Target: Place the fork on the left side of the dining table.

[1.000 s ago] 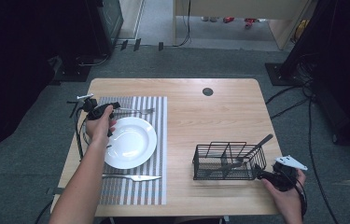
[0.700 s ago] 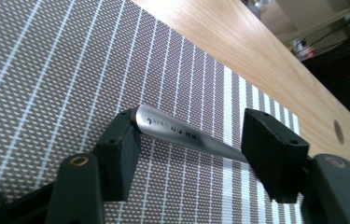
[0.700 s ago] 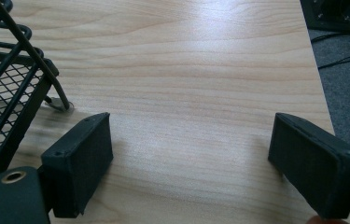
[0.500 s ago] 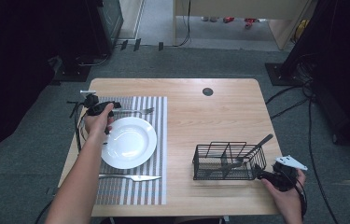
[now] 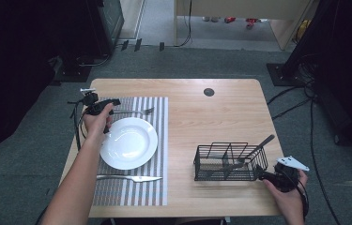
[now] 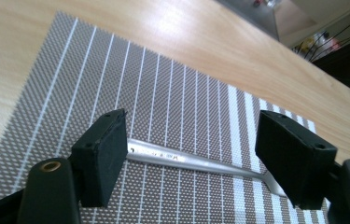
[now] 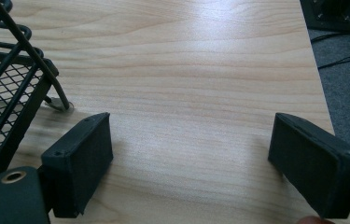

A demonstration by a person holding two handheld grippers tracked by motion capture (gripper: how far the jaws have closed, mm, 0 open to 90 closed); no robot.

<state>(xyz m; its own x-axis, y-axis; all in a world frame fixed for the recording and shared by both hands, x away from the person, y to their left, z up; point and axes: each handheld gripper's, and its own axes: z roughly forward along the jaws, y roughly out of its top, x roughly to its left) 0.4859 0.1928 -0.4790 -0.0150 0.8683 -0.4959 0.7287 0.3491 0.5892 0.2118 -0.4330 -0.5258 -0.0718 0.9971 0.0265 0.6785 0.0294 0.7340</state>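
Observation:
A silver fork (image 5: 136, 111) lies along the far edge of a grey striped placemat (image 5: 157, 187). My left gripper (image 5: 104, 106) is at the fork's handle end. In the left gripper view the gripper (image 6: 193, 140) is open; its jaws have just been opening. The fork handle (image 6: 186, 161) lies flat on the mat between them, with no pad pressing on it. A white plate (image 5: 127, 143) sits mid-mat, and a knife (image 5: 129, 178) lies near its front. My right gripper (image 5: 270, 176) rests open by the basket's right end, and in its own view the gripper (image 7: 191, 135) is over bare wood.
A black wire basket (image 5: 230, 161) stands at the front right of the wooden table (image 5: 211, 117), and a dark utensil handle (image 5: 260, 144) sticks out of it. The basket's corner (image 7: 9, 79) is just left of the right jaws. Cables trail on the floor to the right.
The left forearm has shifted slightly to the left. The fork lies where it lay. The right hand has not moved.

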